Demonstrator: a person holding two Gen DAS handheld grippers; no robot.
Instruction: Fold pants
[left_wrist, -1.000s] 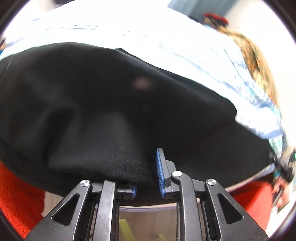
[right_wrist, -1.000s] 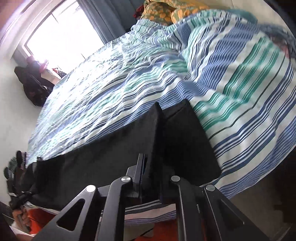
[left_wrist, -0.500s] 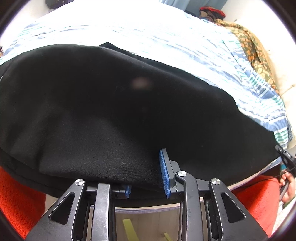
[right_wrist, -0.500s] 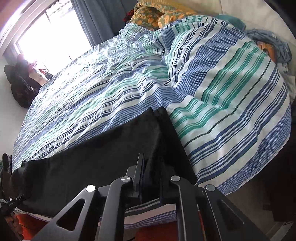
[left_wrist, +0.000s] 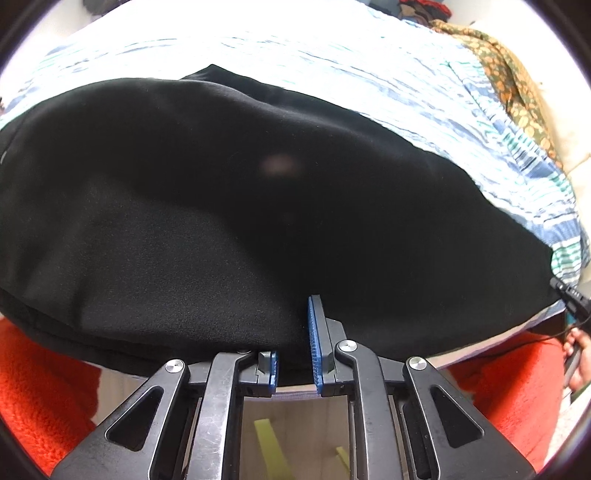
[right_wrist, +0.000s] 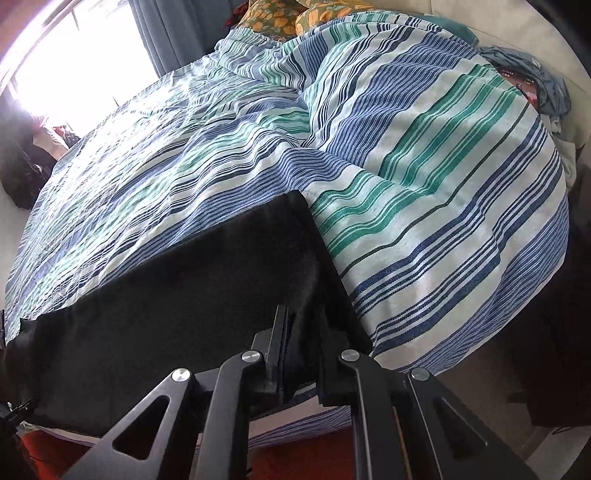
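My left tongs (left_wrist: 295, 341) are closing on the near hem of the black pants (left_wrist: 258, 206); cloth drapes over the left blue pad (left_wrist: 272, 371), hiding its face, so I cannot confirm whether the pinch is made. My right tongs (right_wrist: 301, 341) are nearly shut, clamped on a fold of the pants (right_wrist: 192, 295) at their cuff end. The pants lie along the near edge of the striped bedspread (right_wrist: 424, 184), running from the right tongs toward nine o'clock. Their far corner is cut off by the lens rim. At three o'clock in the left view, a hand (left_wrist: 576, 354) shows only partly.
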